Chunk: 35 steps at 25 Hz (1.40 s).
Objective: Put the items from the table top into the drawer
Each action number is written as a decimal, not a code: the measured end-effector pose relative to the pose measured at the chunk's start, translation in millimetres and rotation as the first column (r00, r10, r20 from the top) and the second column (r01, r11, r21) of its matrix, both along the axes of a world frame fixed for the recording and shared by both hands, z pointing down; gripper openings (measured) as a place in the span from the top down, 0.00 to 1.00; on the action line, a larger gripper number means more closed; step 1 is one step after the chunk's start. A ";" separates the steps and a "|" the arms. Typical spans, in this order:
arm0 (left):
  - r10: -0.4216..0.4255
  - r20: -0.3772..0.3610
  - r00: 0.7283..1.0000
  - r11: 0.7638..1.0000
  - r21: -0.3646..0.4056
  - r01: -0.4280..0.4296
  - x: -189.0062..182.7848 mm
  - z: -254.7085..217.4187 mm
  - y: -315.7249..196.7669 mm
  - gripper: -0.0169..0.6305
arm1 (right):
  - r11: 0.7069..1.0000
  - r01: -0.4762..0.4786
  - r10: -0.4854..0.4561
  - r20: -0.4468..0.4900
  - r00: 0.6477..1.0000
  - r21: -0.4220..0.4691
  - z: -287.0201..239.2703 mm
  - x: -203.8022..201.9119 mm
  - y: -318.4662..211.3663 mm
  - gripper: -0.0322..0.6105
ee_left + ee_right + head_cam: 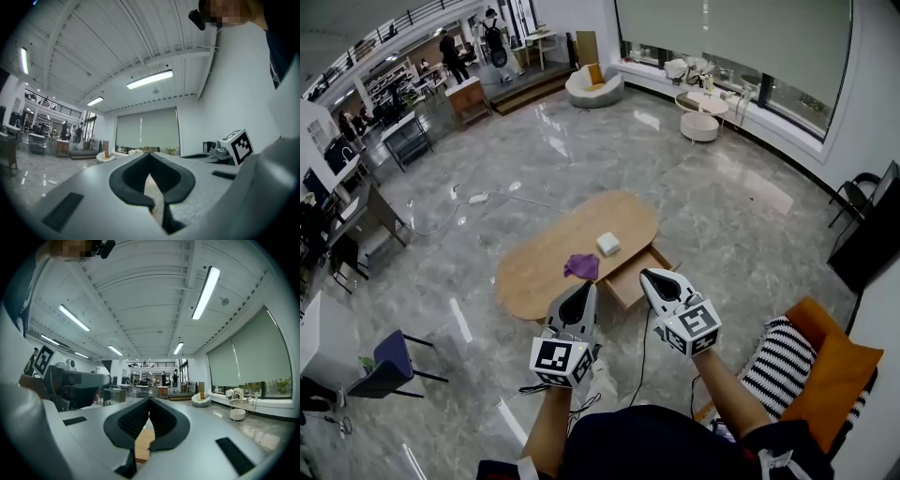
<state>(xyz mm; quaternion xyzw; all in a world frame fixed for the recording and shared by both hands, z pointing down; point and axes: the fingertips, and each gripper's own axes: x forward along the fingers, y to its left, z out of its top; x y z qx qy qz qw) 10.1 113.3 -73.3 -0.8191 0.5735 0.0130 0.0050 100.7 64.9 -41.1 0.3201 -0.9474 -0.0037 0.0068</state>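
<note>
Bench (539, 272) of pale wood, oval in outline, is standing on the glossy grey floor (581, 159) in front of the person. Two of the task's things are lying on its top. A purple cloth (581, 266) is sitting crumpled near the edge closest to the person, and a white box (607, 244) is resting just beyond it, toward the bench's middle, with the two near each other but not touching. The drawer (628, 284) is standing pulled out from the bench's near side, just beside the cloth.

The person is holding both tools out level, side by side and apart from the bench. The left tool (582, 288) is pointing toward the cloth with its jaws pressed together, gripping nothing. The right tool (649, 275) is pointing toward the drawer, its tip overlapping the drawer's near end in the head view. Its jaws are likewise meeting at the tips, with nothing between them.

A striped cushion (780, 361) is lying on an orange seat (834, 370) at the person's right, and a blue chair (389, 361) is standing well off to the left.
</note>
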 end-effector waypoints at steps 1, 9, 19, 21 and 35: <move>0.000 0.001 1.000 1.000 0.002 0.000 0.8 -0.5 -1.7 0.97 | 1.000 0.002 -0.002 -0.001 1.000 0.001 0.0 0.5 -1.5 0.92; -0.002 0.005 1.000 1.000 0.002 0.002 8.1 0.9 -24.6 0.97 | 1.000 0.010 -0.010 -0.003 1.000 0.003 2.5 5.3 -24.2 0.92; 0.005 -0.010 1.000 1.000 -0.014 -0.006 -0.3 13.6 -62.3 0.97 | 1.000 -0.009 0.008 -0.022 1.000 -0.019 17.1 1.3 -59.9 0.92; 0.007 -0.010 1.000 1.000 -0.016 -0.007 -4.7 14.7 -72.1 0.97 | 1.000 -0.014 0.014 -0.027 1.000 -0.024 19.4 -1.4 -68.8 0.92; 0.038 -0.025 0.999 0.998 -0.039 -0.039 -60.0 25.8 -160.0 0.97 | 0.997 -0.059 0.057 -0.053 0.997 -0.043 31.0 -51.7 -150.3 0.92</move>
